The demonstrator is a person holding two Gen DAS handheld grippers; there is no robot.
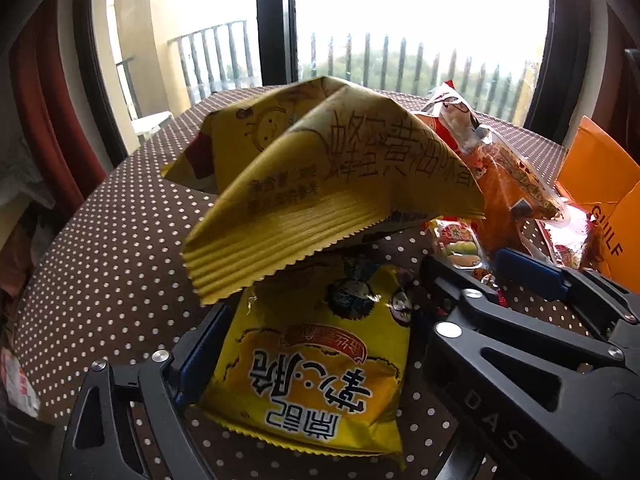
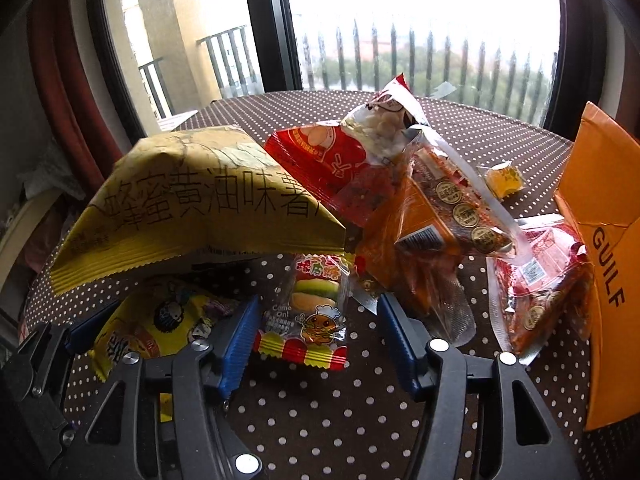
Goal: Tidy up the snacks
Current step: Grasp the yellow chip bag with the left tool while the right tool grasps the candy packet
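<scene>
My left gripper (image 1: 320,296) straddles a small yellow snack bag (image 1: 316,376) with cartoon faces that lies flat on the dotted tablecloth; its jaws stand apart at the bag's two sides and do not squeeze it. My right gripper (image 2: 318,308) is open around a small clear burger-gummy packet (image 2: 316,320). The left blue pad sits close to the packet and the right pad is clear of it. A large yellow chip bag (image 1: 320,168) (image 2: 192,208) hangs over both small packs. The two grippers are side by side.
Red (image 2: 332,156) and orange (image 2: 420,232) snack packs are piled behind the burger packet, with another red pack (image 2: 536,280) to the right. An orange cardboard box (image 2: 608,240) stands at the right edge. A small yellow candy (image 2: 504,180) lies farther back. The brown dotted tablecloth (image 2: 320,420) ends at a window.
</scene>
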